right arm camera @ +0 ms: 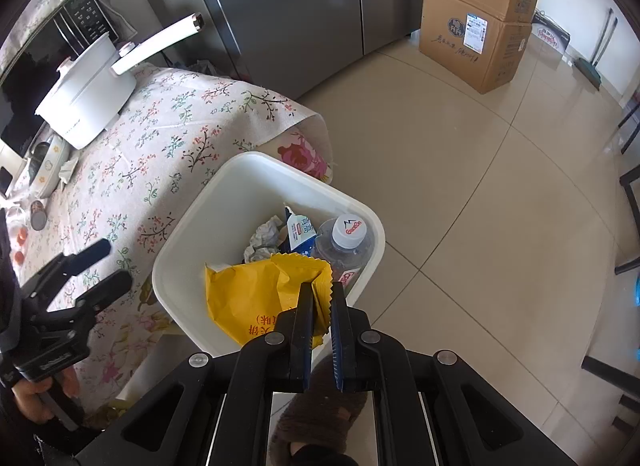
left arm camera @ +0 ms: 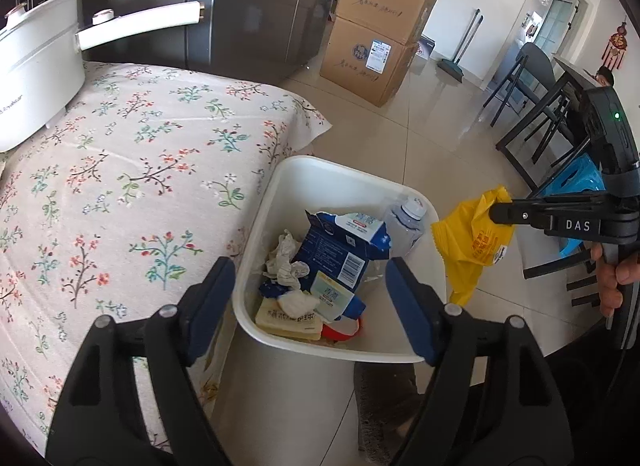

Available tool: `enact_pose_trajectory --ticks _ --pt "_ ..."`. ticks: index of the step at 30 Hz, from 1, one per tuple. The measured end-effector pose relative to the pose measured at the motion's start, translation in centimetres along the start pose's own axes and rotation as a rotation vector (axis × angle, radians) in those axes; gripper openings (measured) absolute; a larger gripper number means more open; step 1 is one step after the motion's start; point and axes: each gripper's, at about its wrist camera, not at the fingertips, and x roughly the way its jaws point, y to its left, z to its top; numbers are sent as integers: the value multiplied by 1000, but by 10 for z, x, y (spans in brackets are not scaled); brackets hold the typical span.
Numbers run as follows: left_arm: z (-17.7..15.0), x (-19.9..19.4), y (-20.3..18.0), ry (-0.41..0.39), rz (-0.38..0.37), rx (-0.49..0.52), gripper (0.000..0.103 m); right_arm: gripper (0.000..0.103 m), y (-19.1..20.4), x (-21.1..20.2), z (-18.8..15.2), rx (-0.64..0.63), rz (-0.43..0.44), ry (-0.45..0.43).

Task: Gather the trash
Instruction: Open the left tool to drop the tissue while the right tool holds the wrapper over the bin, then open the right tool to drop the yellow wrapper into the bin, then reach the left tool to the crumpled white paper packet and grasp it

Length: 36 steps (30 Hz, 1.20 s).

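Note:
A white trash bin (left arm camera: pixel 340 173) stands on the floor beside the table, and also shows in the right wrist view (right arm camera: pixel 240 173). It holds a blue carton (left arm camera: pixel 340 250), a clear plastic bottle (left arm camera: pixel 406 221), crumpled tissue (left arm camera: pixel 284 262) and small packets. My right gripper (right arm camera: pixel 322 290) is shut on a yellow snack wrapper (right arm camera: pixel 256 298) and holds it over the bin's near edge; the wrapper also shows in the left wrist view (left arm camera: pixel 476 242). My left gripper (left arm camera: pixel 310 270) is open and empty, just above the bin's near rim.
A table with a floral cloth (left arm camera: pixel 132 169) lies left of the bin, with a white pot (left arm camera: pixel 36 65) at its far end. A fridge (right arm camera: pixel 304 5) and stacked cardboard boxes (left arm camera: pixel 380 37) stand behind. Dark chairs (left arm camera: pixel 536 105) are at the right.

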Motion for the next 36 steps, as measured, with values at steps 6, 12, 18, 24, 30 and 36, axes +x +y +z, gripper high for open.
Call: enact_pose_trajectory --ticks 6,12,18,24,30,36 --pt "-1 -24 22 -2 56 -42 85 9 11 2 3 -8 -6 -1" --pt "-8 -49 47 -14 112 -78 93 9 29 6 8 -25 -10 0" --pt "-18 -71 70 -22 153 -117 99 9 45 13 13 -44 -28 7" --pt "-28 -92 87 -39 190 -147 101 13 54 19 16 -30 -38 15" --pt "-35 -107 99 -51 211 -171 102 55 60 14 17 22 -18 -7" --pt "-40 -118 106 -62 249 -185 102 57 72 11 17 18 7 -17"
